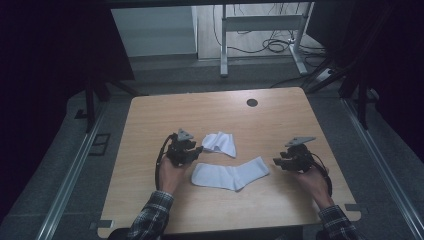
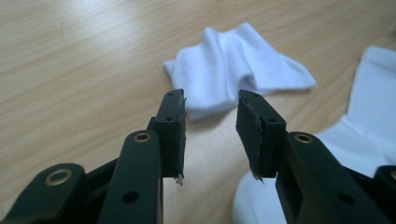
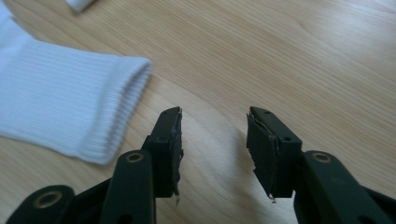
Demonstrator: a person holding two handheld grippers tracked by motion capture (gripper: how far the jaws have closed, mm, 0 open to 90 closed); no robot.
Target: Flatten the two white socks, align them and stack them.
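Inspecting two soft white cotton socks on a light wooden table [image 1: 150, 115], both claws empty.
High view: flat white ribbed sock [image 1: 230, 174] lies mid-table, crumpled white sock [image 1: 220, 143] just behind. Left gripper view: left gripper [image 2: 210, 121] narrowly parted, facing the crumpled sock [image 2: 233, 65]. Right gripper view: right gripper [image 3: 214, 140] parted wider, beside the cuff [image 3: 126, 98]. Judged light, limp; pinch the cuff edge.

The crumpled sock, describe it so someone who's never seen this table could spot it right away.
Start at the wooden table and find the two white socks near its middle. The crumpled sock is the farther one, just right of the left gripper. Unlike the flat sock, stretched out lengthwise nearer the person, it is bunched into a short folded heap.
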